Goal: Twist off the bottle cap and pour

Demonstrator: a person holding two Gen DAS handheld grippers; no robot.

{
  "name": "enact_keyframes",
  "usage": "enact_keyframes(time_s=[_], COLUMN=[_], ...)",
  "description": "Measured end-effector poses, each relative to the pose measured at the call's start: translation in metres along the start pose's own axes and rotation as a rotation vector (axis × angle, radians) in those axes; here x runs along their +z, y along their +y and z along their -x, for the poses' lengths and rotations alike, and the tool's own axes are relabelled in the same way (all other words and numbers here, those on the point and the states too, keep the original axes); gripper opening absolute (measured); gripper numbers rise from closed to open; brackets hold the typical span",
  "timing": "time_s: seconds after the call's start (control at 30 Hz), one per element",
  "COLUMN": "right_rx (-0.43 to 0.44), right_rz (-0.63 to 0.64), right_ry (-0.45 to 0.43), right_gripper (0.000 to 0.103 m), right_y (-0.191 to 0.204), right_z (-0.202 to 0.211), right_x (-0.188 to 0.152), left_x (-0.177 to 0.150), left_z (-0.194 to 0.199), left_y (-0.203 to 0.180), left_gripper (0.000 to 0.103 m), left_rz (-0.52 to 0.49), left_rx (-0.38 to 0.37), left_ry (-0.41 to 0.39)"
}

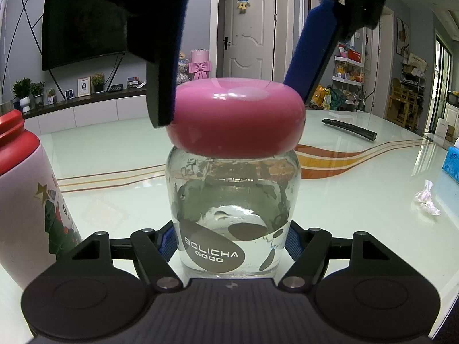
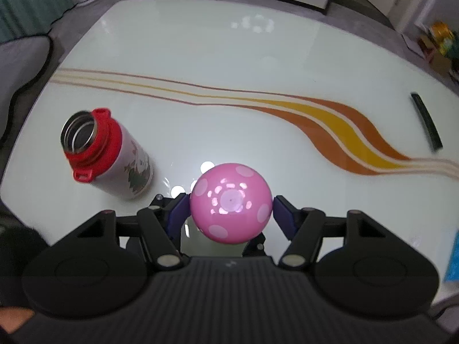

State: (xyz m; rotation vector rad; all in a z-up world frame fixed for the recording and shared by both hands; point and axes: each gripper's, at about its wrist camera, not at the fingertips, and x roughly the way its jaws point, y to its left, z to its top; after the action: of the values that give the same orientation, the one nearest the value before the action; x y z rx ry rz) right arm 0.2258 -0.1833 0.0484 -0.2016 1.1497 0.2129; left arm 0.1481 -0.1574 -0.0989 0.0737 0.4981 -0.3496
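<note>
The clear bottle (image 1: pixel 233 215) stands upright on the bench (image 1: pixel 114 172), its lower body clamped between the jaws of the left gripper (image 1: pixel 231 245). From above, the right gripper (image 2: pixel 231 215) straddles the pink cap (image 2: pixel 231 203). Its jaws are apart: the left pad looks to be touching the cap's side, while the right pad stands just clear of it.

The step in hand looks like taking hold of the cap. To do it well, centre the cap between the pads, close evenly on its widest part, then twist about the bottle's upright axis while the left jaws hold firm. The cap is rounded and glossy, so a high grip may slip off.

The open red-topped flask (image 2: pixel 106 154) waits to the left of both jaws, probably for the pour.
</note>
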Motion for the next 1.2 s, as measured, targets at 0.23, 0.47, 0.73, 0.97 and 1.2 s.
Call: enact_keyframes(time_s=[0.23,0.47,0.73,0.97,1.2], right_rx=[0.107,0.225,0.289,0.284,0.271], right_rz=[0.196,0.514,0.641,0.643,0.63], right_ry=[0.006,-0.016,-0.025,-0.04,-0.066], right_gripper=[0.063,0.063,0.063,0.063,0.063], right_y=[-0.01,-0.016,-0.021,-0.022,-0.026], right_z=[-0.001,-0.001,-0.001,0.003,0.022], right_x=[0.002,0.001,0.003,0.0,0.005], left_x=[0.0,0.0,-0.001,-0.002,-0.001], left_z=[0.001,0.0,0.0,-0.001,-0.002], left_y=[0.004,0.006,0.01,0.013,0.013], left_gripper=[0.074,0.074,0.074,0.074,0.074], left_rz=[0.001,0.0,-0.001,-0.002,-0.002], left_rx=[-0.001,0.0,0.002,0.005,0.005], left_ry=[0.001,0.001,0.0,0.001,0.001])
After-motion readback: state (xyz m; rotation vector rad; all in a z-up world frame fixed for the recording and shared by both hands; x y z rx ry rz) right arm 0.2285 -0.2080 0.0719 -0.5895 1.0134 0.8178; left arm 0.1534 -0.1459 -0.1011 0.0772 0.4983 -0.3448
